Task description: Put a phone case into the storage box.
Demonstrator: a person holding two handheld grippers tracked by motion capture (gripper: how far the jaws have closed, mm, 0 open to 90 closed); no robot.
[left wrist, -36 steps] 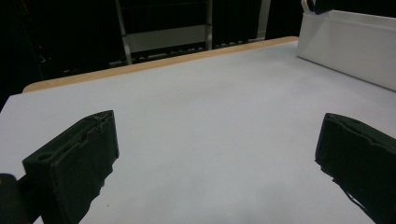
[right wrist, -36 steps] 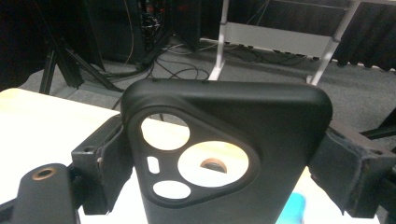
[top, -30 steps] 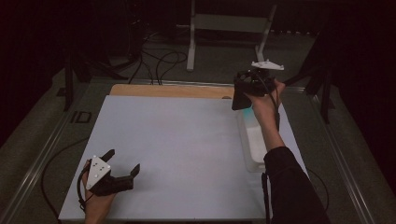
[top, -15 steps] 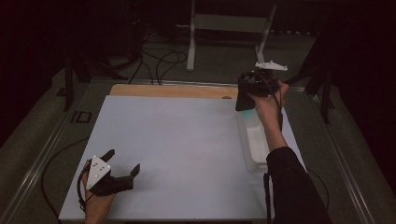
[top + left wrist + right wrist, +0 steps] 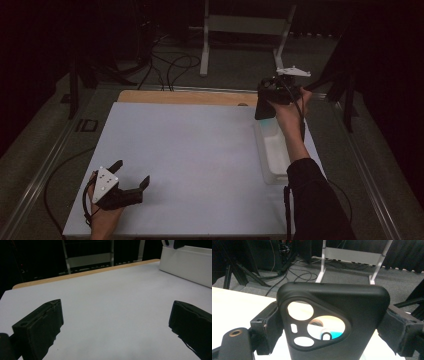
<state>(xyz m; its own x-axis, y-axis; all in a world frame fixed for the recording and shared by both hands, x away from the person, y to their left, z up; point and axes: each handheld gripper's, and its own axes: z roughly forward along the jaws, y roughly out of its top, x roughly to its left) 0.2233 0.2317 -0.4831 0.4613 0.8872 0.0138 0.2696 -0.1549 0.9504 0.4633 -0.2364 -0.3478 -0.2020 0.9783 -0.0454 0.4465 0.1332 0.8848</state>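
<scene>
Although the room around the bench (image 5: 200,150) is dark, the right claw (image 5: 264,102) can be made out at the far right of the white surface, raised above the far end of a clear tray (image 5: 272,150). It is clamped on a black phone case (image 5: 332,322), one jaw pressing each long side. In the right gripper view the case stands upright, its long axis running up and away from the camera, the camera-cutout end uppermost and its lower part cut off by the bottom edge. Through the cutouts show bits of pale surface and a patch of turquoise, too small to identify. In the high view the case hangs as a dark slab below the hand, long axis roughly vertical, its lower end over the tray; whether it touches the tray cannot be told. No brand, label or writing can be read on the case.

Near the front left corner of the bench, the left claw (image 5: 131,180) rests low, held in a hand (image 5: 105,215), jaws spread wide with nothing between them. In the left gripper view both jaw tips are cut off by the frame's edges, and the tray's white wall (image 5: 186,265) stands at the far right. Cables (image 5: 170,65) and a metal stand (image 5: 245,30) on the floor beyond are dim.
</scene>
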